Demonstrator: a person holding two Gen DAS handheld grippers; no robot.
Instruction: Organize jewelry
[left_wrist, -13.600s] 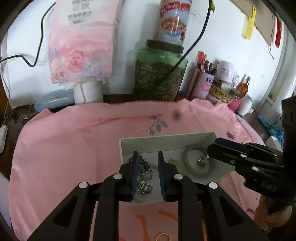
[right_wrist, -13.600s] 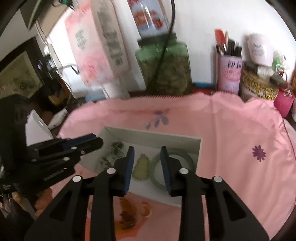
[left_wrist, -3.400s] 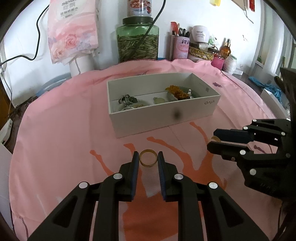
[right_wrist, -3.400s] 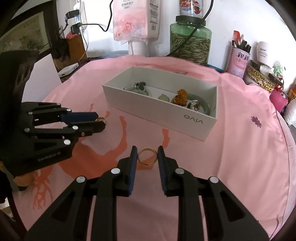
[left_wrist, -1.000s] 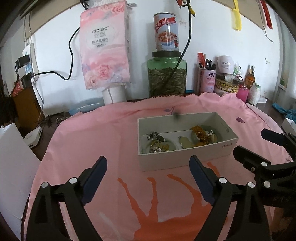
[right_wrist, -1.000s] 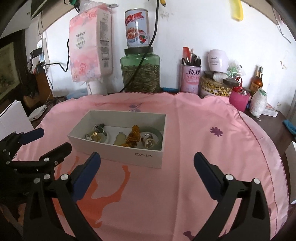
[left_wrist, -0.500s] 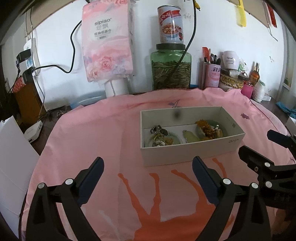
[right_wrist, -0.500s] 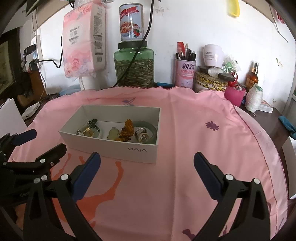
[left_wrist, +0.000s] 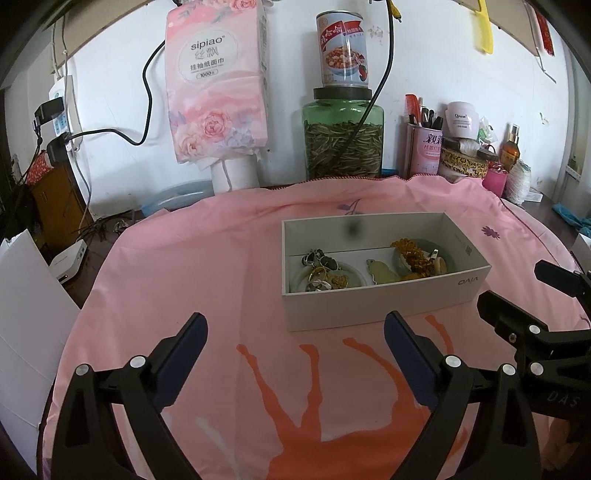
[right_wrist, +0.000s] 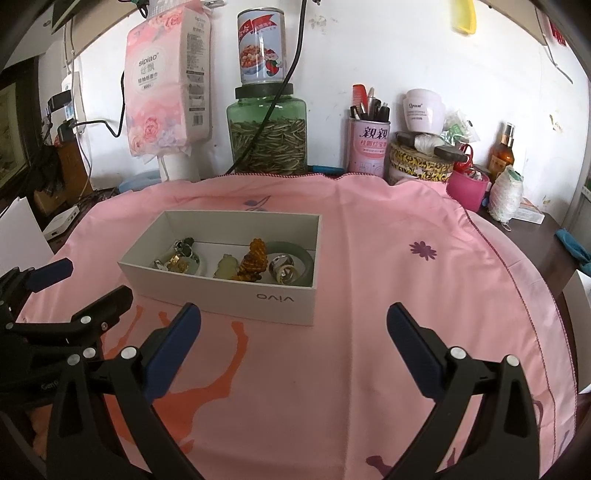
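Observation:
A white open box (left_wrist: 384, 306) (right_wrist: 221, 291) stands on the pink cloth (right_wrist: 406, 295). Inside lie a green bangle (right_wrist: 304, 258), an amber cluster (right_wrist: 255, 260) (left_wrist: 413, 254), a pale pendant (right_wrist: 226, 267) (left_wrist: 382, 273), a ring (right_wrist: 282, 271), and metal pieces on a second bangle (left_wrist: 321, 269). My left gripper (left_wrist: 295, 325) (right_wrist: 94, 280) is wide open and empty, just short of the box's near wall. My right gripper (right_wrist: 293, 312) (left_wrist: 511, 284) is also wide open and empty, in front of the box's right end.
Along the back wall stand a hanging tissue pack (left_wrist: 216, 81), a green jar (left_wrist: 343, 144) with a can (left_wrist: 342, 55) on top, a pink pen cup (right_wrist: 369, 147) and small bottles. A white board (left_wrist: 22, 314) leans at the left edge.
A few seconds ago each gripper pinched a gold ring on the cloth; now both are wide open, empty and back from the box. In the last second the left jaws spread slightly.

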